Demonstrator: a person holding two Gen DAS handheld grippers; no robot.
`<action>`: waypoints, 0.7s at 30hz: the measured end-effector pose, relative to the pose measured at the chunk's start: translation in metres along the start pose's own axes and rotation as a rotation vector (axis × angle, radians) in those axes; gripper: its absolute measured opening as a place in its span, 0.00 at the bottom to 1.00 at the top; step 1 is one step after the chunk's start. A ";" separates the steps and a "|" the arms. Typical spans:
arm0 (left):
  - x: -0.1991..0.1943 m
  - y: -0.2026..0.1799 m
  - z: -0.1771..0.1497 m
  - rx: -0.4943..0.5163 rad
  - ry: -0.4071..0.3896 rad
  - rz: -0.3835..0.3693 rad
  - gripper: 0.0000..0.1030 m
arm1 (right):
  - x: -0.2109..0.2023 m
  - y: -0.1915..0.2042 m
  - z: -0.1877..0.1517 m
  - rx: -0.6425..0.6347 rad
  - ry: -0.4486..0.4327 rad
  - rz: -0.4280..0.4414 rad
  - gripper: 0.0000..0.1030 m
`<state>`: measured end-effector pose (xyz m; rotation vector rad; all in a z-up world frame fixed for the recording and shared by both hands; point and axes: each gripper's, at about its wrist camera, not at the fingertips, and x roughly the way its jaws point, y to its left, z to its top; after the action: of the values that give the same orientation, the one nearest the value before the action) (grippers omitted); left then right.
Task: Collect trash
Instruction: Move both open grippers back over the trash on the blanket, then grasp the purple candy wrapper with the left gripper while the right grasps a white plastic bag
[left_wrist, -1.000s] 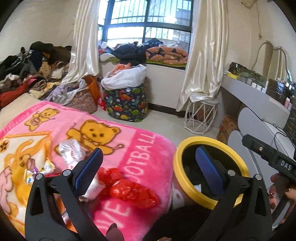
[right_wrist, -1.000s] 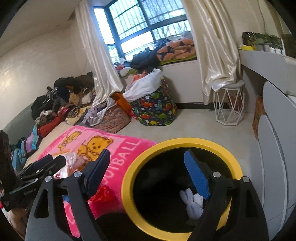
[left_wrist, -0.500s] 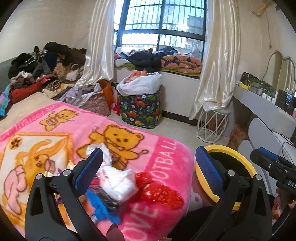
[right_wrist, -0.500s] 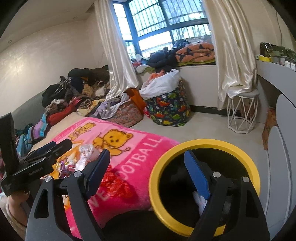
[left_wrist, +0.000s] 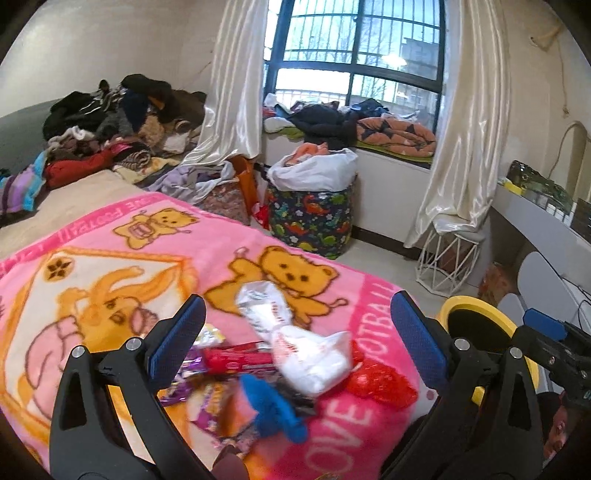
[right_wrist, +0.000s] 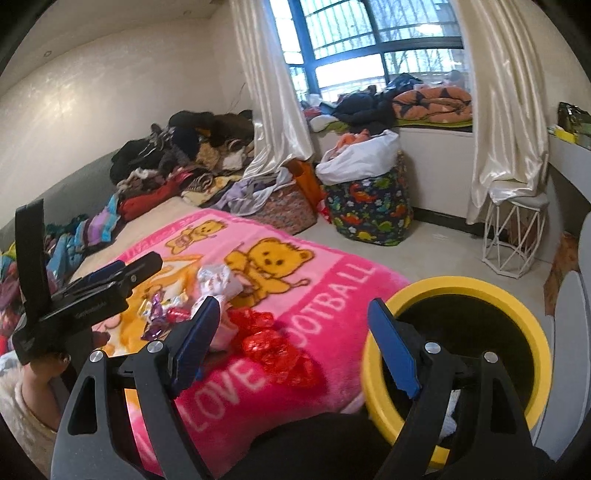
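Both views swung left, yellow-rimmed black bin (right_wrist: 458, 291) now rightward | left gripper (left_wrist: 295, 339) apart over crumpled white wrapper (left_wrist: 310, 358) | right gripper (right_wrist: 295, 343) apart, empty

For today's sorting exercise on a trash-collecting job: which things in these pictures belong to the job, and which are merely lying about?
Belong to the job:
- yellow-rimmed round bin
- crumpled red foil wrapper
- white crumpled plastic bag
- purple shiny sweet wrappers
- blue crumpled scrap

Just lying about:
- pink teddy-bear blanket
- dinosaur-print fabric basket
- white wire stool
- heap of clothes
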<state>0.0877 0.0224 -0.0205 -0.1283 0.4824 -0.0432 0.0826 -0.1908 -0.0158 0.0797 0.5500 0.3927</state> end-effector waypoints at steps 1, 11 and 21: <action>-0.002 0.005 -0.001 -0.002 -0.005 0.010 0.89 | 0.003 0.004 0.000 -0.006 0.004 0.007 0.77; -0.008 0.049 -0.007 -0.053 0.003 0.076 0.89 | 0.028 0.025 0.001 -0.021 0.056 0.066 0.77; -0.006 0.076 -0.024 -0.056 0.051 0.115 0.89 | 0.060 0.047 0.007 -0.036 0.114 0.106 0.77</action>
<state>0.0715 0.0955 -0.0492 -0.1547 0.5410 0.0796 0.1172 -0.1246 -0.0307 0.0520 0.6528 0.5125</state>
